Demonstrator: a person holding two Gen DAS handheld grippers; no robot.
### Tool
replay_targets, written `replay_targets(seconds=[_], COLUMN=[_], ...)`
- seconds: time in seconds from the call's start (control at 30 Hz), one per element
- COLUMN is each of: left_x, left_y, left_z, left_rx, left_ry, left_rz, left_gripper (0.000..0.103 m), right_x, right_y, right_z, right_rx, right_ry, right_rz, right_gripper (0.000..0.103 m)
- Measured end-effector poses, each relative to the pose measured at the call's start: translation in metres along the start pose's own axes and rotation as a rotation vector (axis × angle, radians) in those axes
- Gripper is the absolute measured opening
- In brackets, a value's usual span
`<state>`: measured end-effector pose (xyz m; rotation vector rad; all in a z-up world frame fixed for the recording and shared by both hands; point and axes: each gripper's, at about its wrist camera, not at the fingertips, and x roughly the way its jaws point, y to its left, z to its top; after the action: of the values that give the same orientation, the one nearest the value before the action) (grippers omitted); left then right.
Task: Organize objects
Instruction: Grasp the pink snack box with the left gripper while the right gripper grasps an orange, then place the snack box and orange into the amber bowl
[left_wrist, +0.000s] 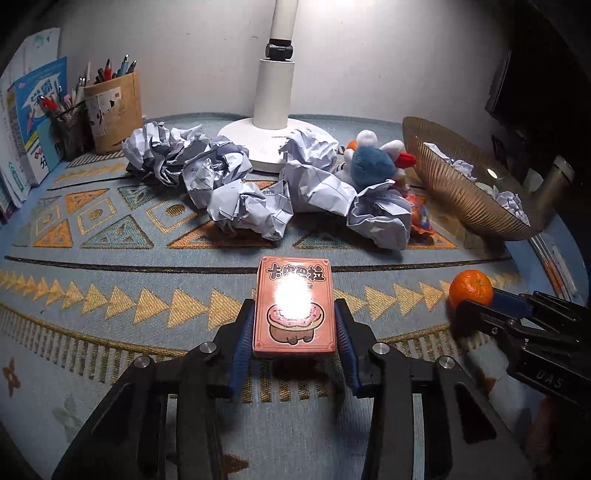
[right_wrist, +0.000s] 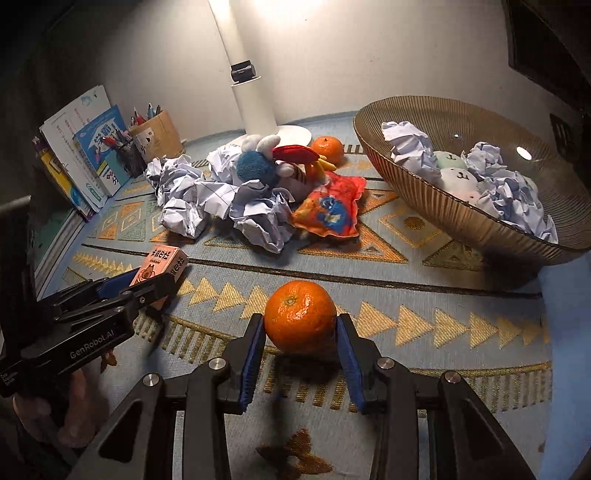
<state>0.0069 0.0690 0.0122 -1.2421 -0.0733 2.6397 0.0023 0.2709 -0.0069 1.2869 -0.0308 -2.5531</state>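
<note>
Patterned blue cloth with gold triangles covers the surface, lit by a white lamp standing at the back edge against the wall. Near the front edge, the left hand-held gripper has its blue pads pressed on the long sides of a pink card box, which lies flat. Beside it to the right, the right hand-held gripper clamps an orange sitting on the cloth. Crumpled paper balls lie heaped across the middle, with a blue plush toy and a red pouch among them, and a second orange behind. At the right edge a ribbed bowl holds more paper. Pen cups and books stand at the back left corner.
</note>
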Motion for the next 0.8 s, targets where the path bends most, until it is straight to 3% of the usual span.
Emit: replay_targets(seconds=[0.17, 0.43, 0.5, 0.67, 0.8], left_x=[-0.004, -0.004, -0.008, -0.033, -0.044], left_y=[-0.012, -0.015, -0.017, -0.049, -0.093], left_z=[-0.006, -0.005, -0.004, 0.025, 0.072], left_rx=[0.042, 0.062, 0.053, 0.089, 0.151], left_ry=[-0.022, -0.022, -0.028, -0.104, -0.188], left_rz=[0.008, 0.015, -0.012, -0.085, -0.144], left_gripper=[0.038, 0.038, 0.038, 0.038, 0.038], right_x=[0.003, 0.002, -0.001, -0.045, -0.100], right_y=[-0.013, -0.008, -0.006, -0.023, -0.056], right_z=[-0.008, -0.008, -0.008, 0.003, 0.033], right_rx=[0.040, 0.020, 0.014, 0.061, 0.114], right_ry=[0.018, -0.003, -0.014, -0.118, -0.288], right_rz=[0.033, 0.003, -0.005, 0.020, -0.067], right_gripper=[0.040, 0.039, 0.038, 0.038, 0.038])
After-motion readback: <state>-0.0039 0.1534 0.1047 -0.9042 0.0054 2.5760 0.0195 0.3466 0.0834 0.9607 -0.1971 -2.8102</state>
